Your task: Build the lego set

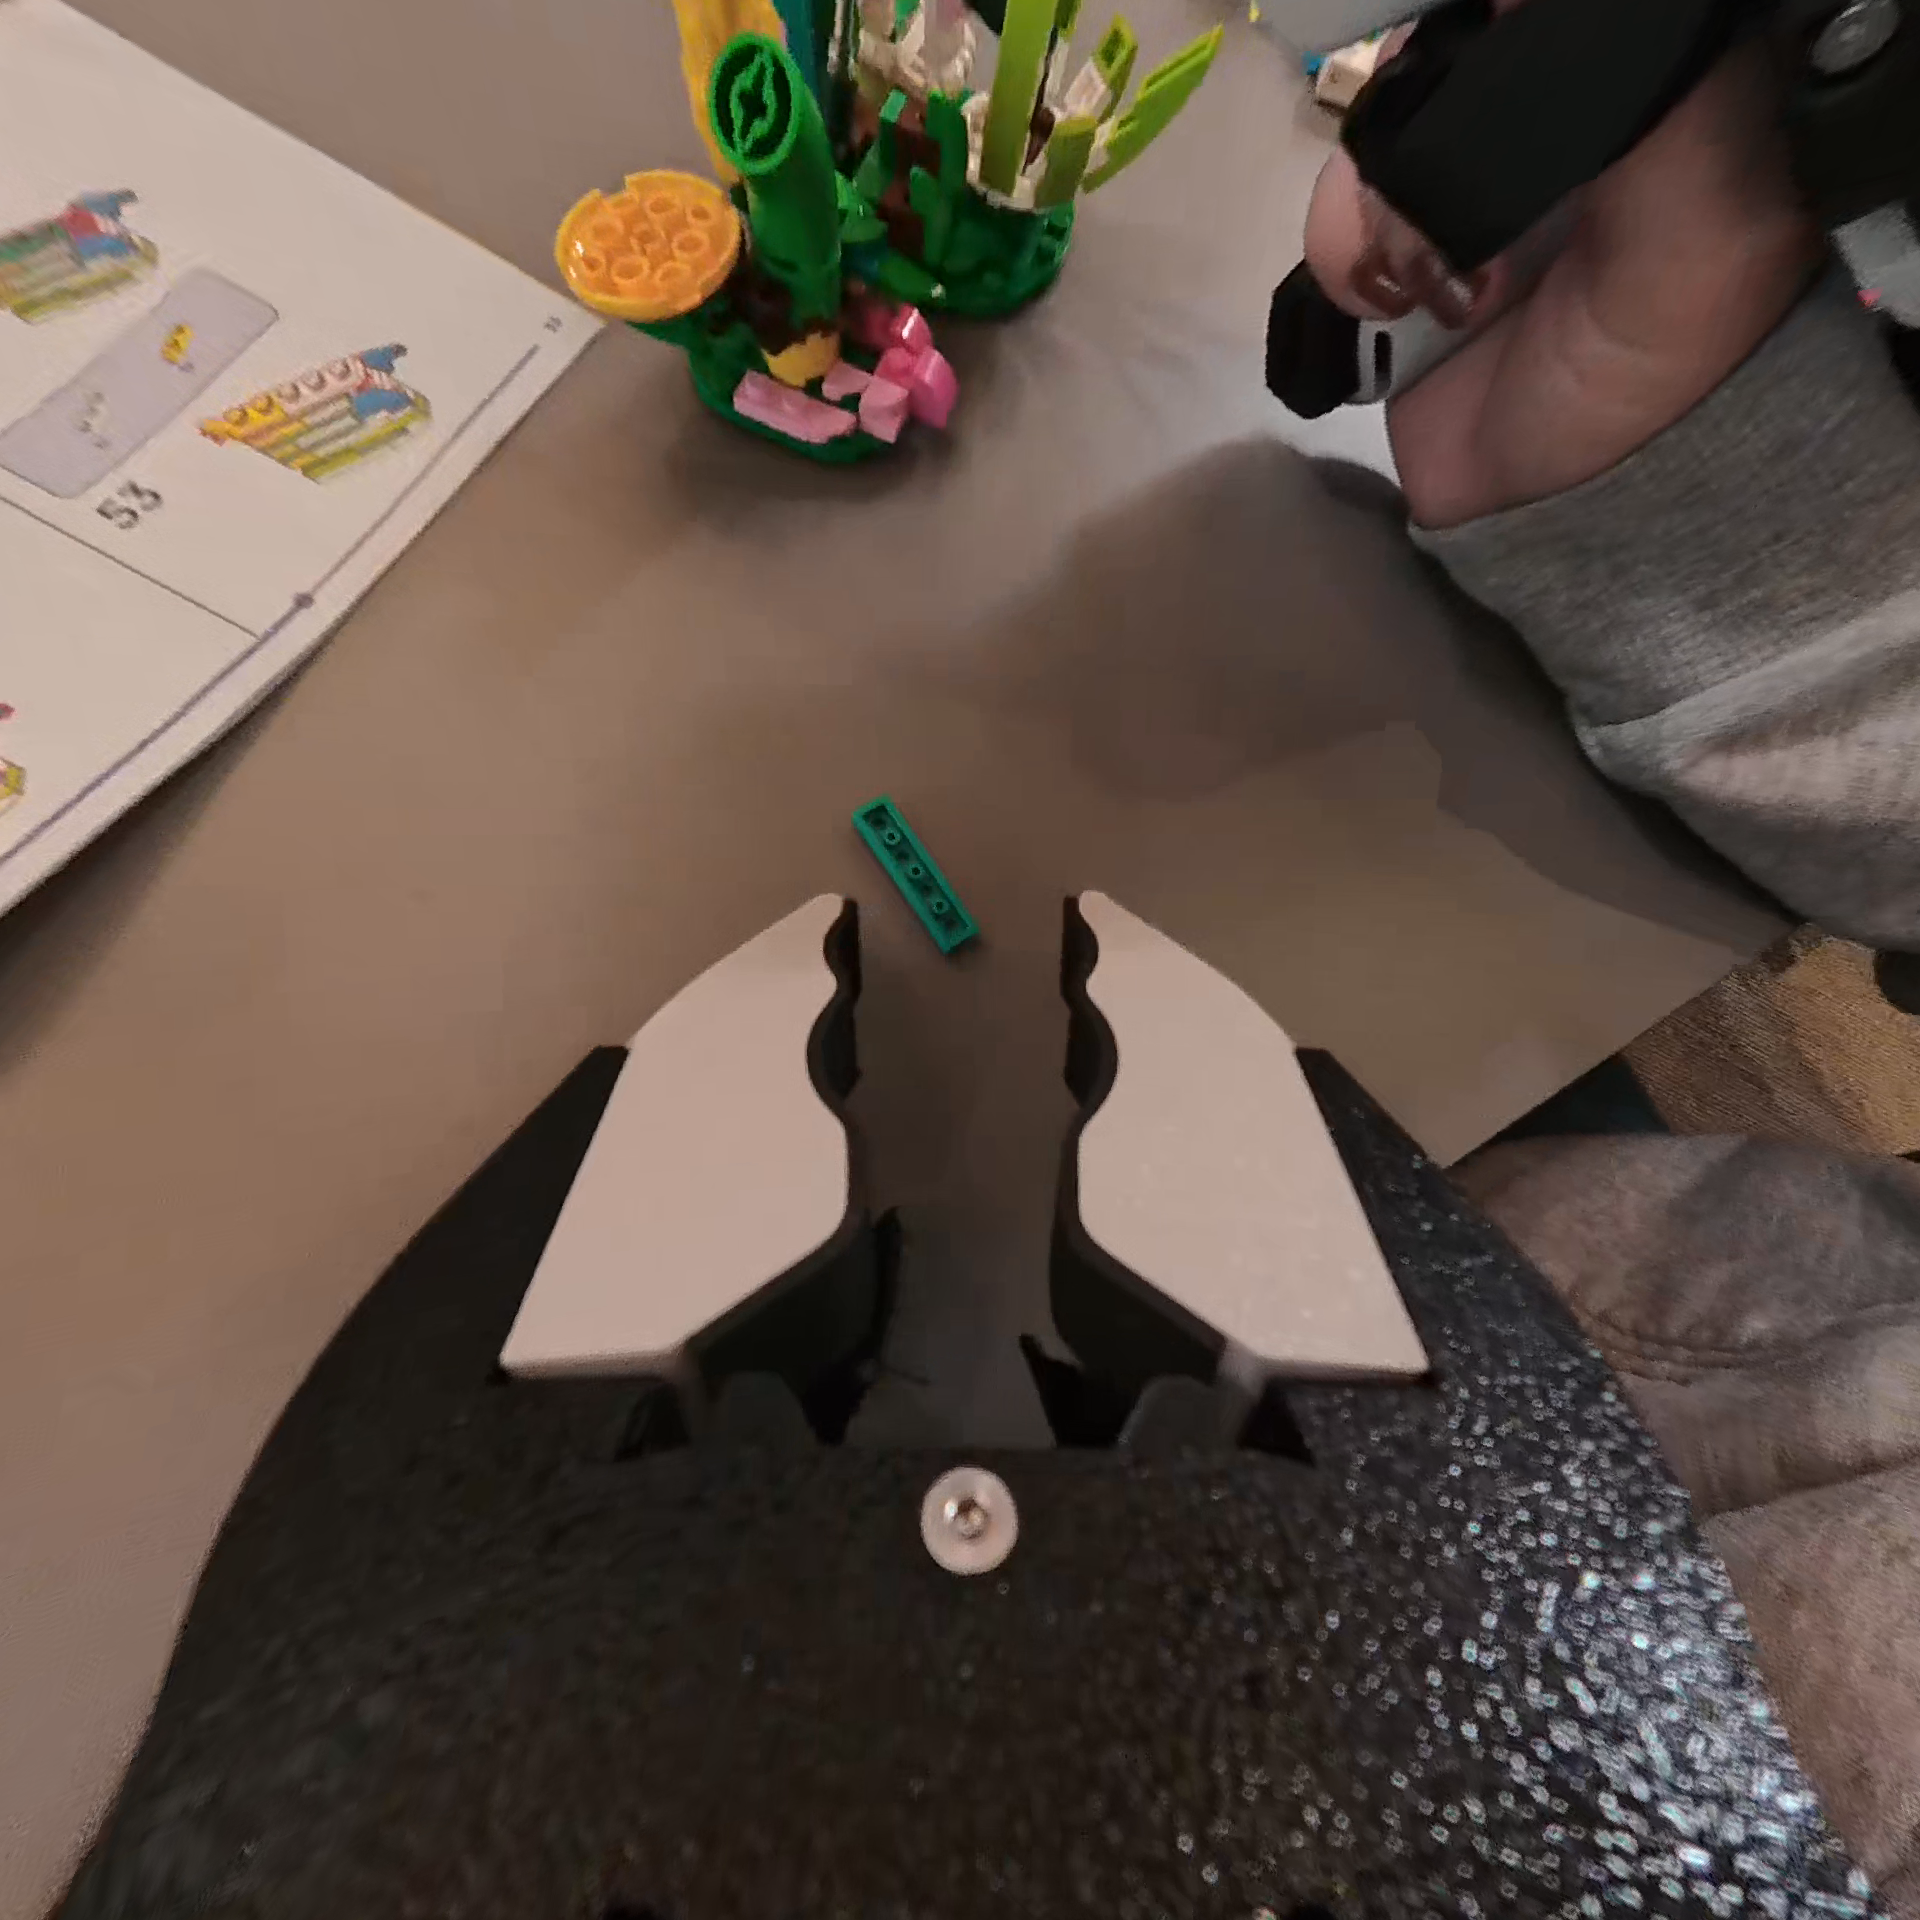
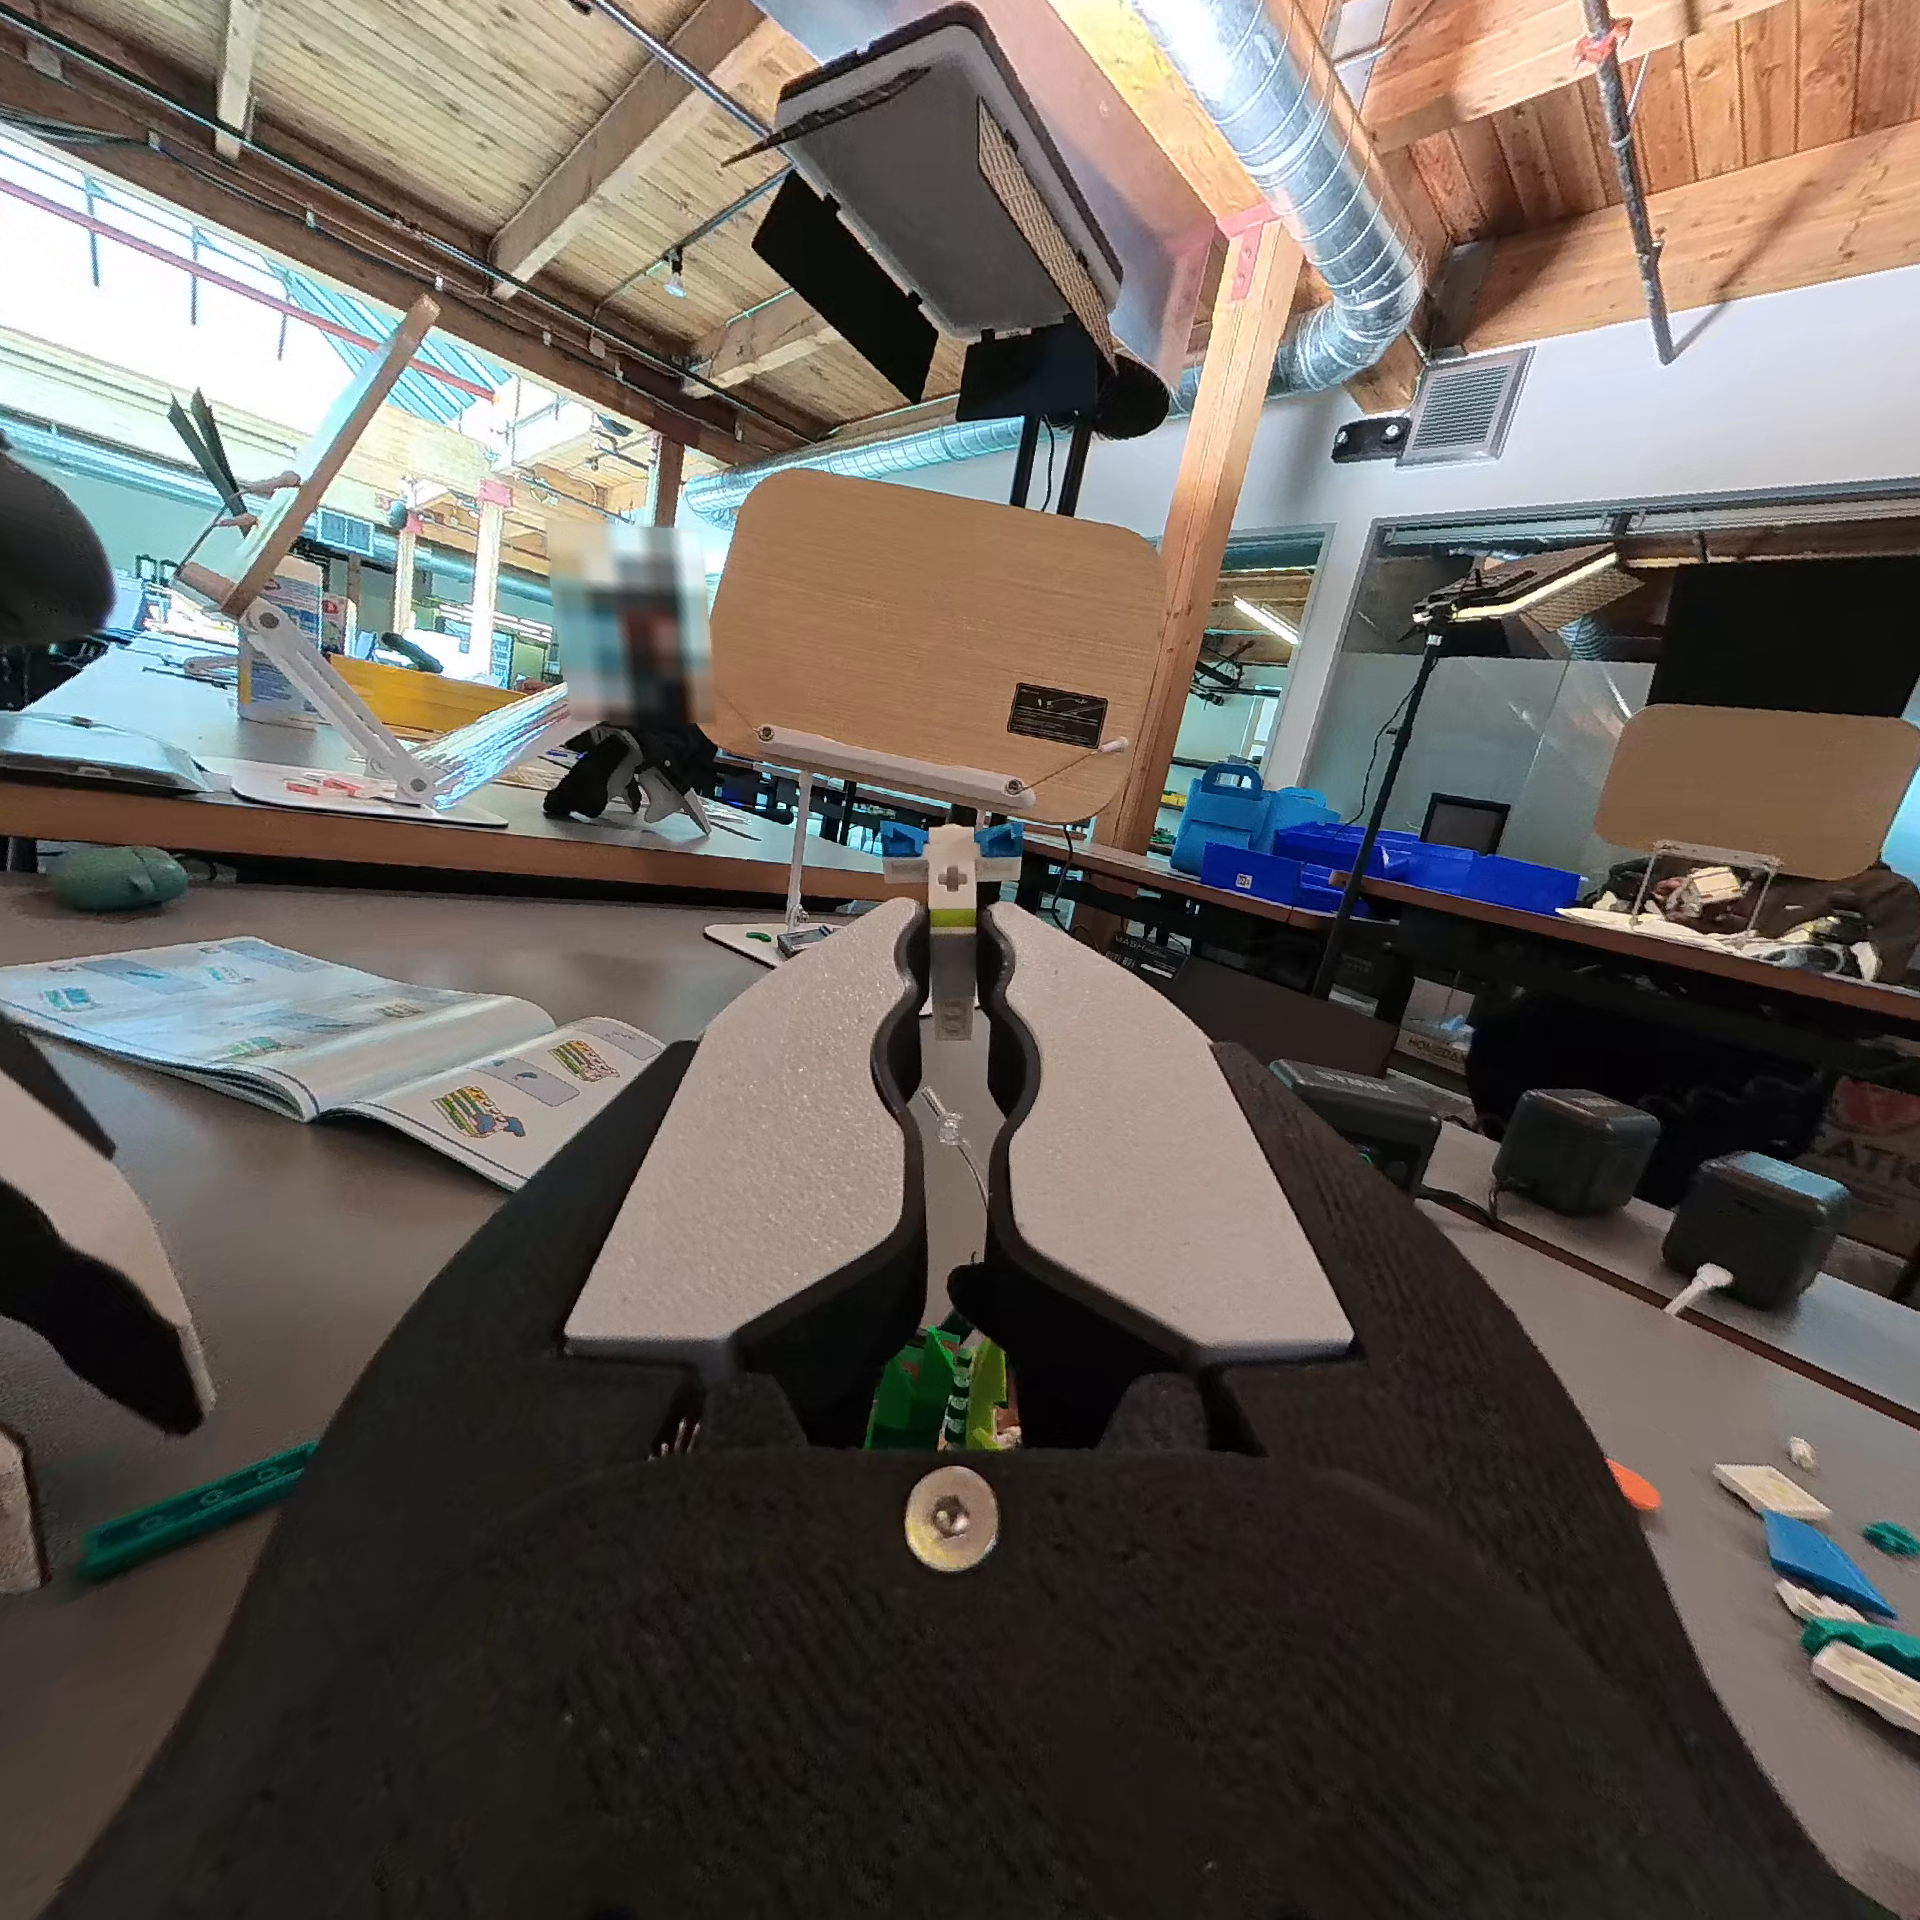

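Green plate [image 1: 914, 875] is lying on the tabletop [image 1: 520, 831], just ahead of the unclenched left tool [image 1: 961, 914], untouched. A white brick piece [image 2: 953, 935] is being clamped by the right tool [image 2: 953, 914].

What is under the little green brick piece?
The small teal-green plastic brick strip lies flat on bare grey-brown tabletop. Its hollow underside faces upward; the studded face is hidden against the table.

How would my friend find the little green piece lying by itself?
Start at the brick flower model on the brown table. Come toward the open left gripper: the teal strip lies alone just before its fingertips, untouched, long, thin, underside up.
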Tool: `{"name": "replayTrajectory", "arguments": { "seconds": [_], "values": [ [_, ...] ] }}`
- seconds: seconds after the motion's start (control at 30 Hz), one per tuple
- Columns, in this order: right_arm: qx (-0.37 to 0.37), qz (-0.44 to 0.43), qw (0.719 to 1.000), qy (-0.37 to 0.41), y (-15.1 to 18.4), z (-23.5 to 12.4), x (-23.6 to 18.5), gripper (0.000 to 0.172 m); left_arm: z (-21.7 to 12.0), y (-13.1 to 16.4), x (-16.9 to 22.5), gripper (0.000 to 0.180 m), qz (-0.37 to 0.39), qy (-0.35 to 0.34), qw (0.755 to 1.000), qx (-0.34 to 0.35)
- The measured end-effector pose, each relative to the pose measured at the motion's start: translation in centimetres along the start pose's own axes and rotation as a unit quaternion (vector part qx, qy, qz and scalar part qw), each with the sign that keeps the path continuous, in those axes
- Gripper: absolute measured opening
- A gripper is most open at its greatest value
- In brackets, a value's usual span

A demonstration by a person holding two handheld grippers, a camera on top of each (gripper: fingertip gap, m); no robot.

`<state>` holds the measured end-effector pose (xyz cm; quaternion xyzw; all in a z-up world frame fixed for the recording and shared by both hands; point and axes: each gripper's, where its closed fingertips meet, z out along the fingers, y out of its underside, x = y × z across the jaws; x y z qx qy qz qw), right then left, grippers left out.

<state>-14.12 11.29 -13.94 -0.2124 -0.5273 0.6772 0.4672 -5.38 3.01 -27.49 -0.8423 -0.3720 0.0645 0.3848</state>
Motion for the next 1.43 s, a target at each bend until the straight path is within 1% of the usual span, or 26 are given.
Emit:
{"name": "replayTrajectory", "arguments": {
  "seconds": [0.13,0.27,0.33,0.4,0.47,0.53,0.57,0.63,0.7,0.73,0.8,0.83,0.87,0.9,0.97,1.03,1.07,1.13,1.17,1.23,1.3,1.37,1.43],
  "values": [
    [-0.001,0.004,1.000,0.002,0.1,0.0,0.2,0.006,0.7,0.2,0.0,0.034,0.007,-0.004,1.000,-0.013],
    [-0.002,0.003,1.000,-0.001,0.2,0.0,0.1,0.007,0.7,0.4,-0.3,0.021,0.025,-0.019,0.999,-0.039],
    [-0.001,0.003,1.000,-0.003,0.1,0.0,0.1,0.007,0.6,0.6,-1.0,0.009,0.048,-0.039,0.997,-0.052],
    [-0.001,0.003,1.000,-0.004,0.1,0.0,0.1,0.007,0.6,0.6,-1.2,0.008,0.085,-0.044,0.993,-0.065],
    [-0.001,0.004,1.000,-0.005,0.1,0.0,0.0,0.007,0.5,0.4,-1.9,0.008,0.139,-0.068,0.985,-0.074],
    [0.000,0.003,1.000,-0.007,0.1,0.0,0.0,0.006,0.2,-0.1,-2.9,0.008,0.228,-0.105,0.965,-0.074],
    [0.000,0.003,1.000,-0.007,0.1,0.0,0.0,0.007,0.0,-0.5,-3.5,0.008,0.283,-0.132,0.947,-0.070],
    [0.000,0.003,1.000,-0.008,0.1,0.0,-0.1,0.007,-0.7,-1.5,-4.7,0.008,0.395,-0.196,0.895,-0.062],
    [0.000,0.004,1.000,-0.009,0.1,0.0,-0.1,0.007,-1.0,-1.9,-5.1,0.008,0.502,-0.225,0.832,-0.071],
    [0.000,0.004,1.000,-0.008,0.0,0.0,0.0,0.007,-1.3,-2.4,-5.5,0.008,0.547,-0.254,0.795,-0.069],
    [0.000,0.005,1.000,-0.009,0.1,0.0,0.0,0.006,-1.7,-3.1,-5.9,0.007,0.632,-0.297,0.712,-0.073],
    [0.000,0.005,1.000,-0.009,0.0,0.0,0.0,0.006,-2.1,-3.8,-6.0,0.008,0.658,-0.321,0.679,-0.062],
    [0.000,0.004,1.000,-0.010,0.0,0.0,-0.1,0.006,-2.2,-4.2,-6.0,0.008,0.667,-0.331,0.665,-0.051],
    [0.001,0.005,1.000,-0.013,0.0,0.0,-0.2,0.006,-2.3,-4.3,-6.0,0.008,0.662,-0.329,0.673,-0.042],
    [0.002,0.016,0.999,-0.049,-0.1,0.0,-1.2,0.007,-2.7,-4.9,-5.9,0.008,0.624,-0.319,0.713,-0.010],
    [-0.011,0.044,0.990,-0.132,0.0,-0.1,-3.5,0.006,-3.3,-5.4,-6.1,0.008,0.578,-0.312,0.754,0.017],
    [-0.028,0.059,0.981,-0.181,0.2,-0.2,-4.8,0.006,-3.7,-5.6,-6.3,0.008,0.560,-0.310,0.768,0.026],
    [-0.080,0.075,0.963,-0.246,0.9,-0.6,-6.6,0.006,-4.1,-5.6,-6.6,0.008,0.533,-0.303,0.789,0.035],
    [-0.118,0.075,0.952,-0.270,1.9,-0.8,-7.2,0.007,-4.1,-5.3,-6.5,0.008,0.524,-0.293,0.799,0.034],
    [-0.176,0.065,0.936,-0.297,3.7,-1.3,-7.9,0.007,-4.1,-4.9,-6.3,0.008,0.513,-0.279,0.811,0.034],
    [-0.255,0.069,0.900,-0.347,5.7,-2.5,-9.3,0.007,-4.0,-4.2,-5.9,0.008,0.505,-0.261,0.822,0.029],
    [-0.282,0.050,0.886,-0.364,6.3,-3.1,-10.1,0.007,-3.7,-3.4,-5.2,0.007,0.491,-0.230,0.840,0.024],
    [-0.314,0.030,0.871,-0.377,7.2,-3.8,-10.8,0.007,-3.7,-2.9,-5.0,0.008,0.478,-0.217,0.851,0.018]
  ]
}}
